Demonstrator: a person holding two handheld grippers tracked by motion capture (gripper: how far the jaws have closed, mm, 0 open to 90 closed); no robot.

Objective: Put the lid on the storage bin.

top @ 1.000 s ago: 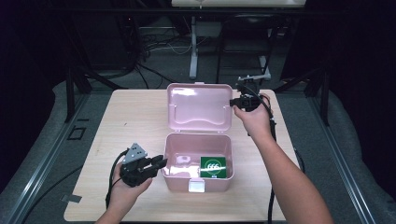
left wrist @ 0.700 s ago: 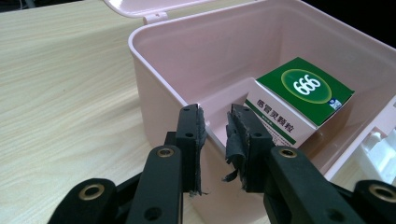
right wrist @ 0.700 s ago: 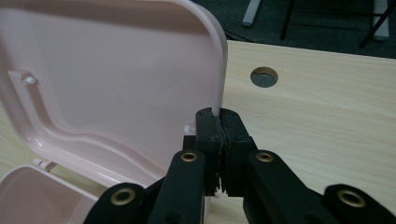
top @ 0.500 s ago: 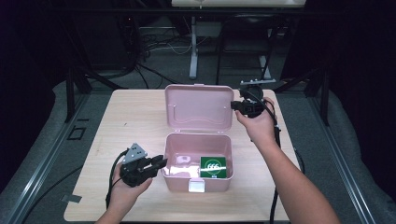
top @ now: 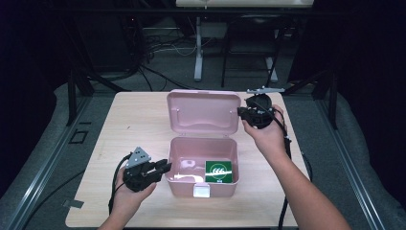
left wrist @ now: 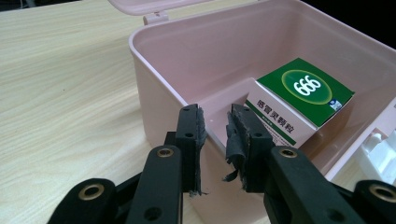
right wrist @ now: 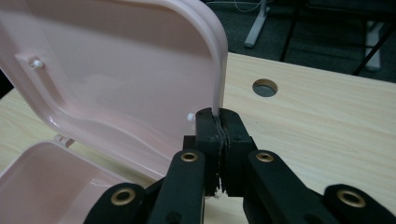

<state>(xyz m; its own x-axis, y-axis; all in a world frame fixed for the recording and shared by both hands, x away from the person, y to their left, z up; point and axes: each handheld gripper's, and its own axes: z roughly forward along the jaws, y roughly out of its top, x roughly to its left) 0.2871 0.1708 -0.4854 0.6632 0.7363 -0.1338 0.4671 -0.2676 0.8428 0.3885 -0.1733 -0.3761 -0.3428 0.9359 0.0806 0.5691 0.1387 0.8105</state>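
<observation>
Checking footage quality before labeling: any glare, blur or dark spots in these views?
High view: the surroundings are dark, the table is evenly lit, and there is a small glare inside the pink box. Left gripper view: sharp on the green carton, the near jaws slightly soft. Right gripper view: soft sheen on the lid, background blurred.

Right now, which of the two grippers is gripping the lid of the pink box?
The right gripper: its jaws pinch the raised lid edge. The left gripper grips the box wall instead.

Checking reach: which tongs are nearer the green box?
Left. Left tongs grip the case wall beside the green box; right tongs pinch the raised lid's edge.
</observation>
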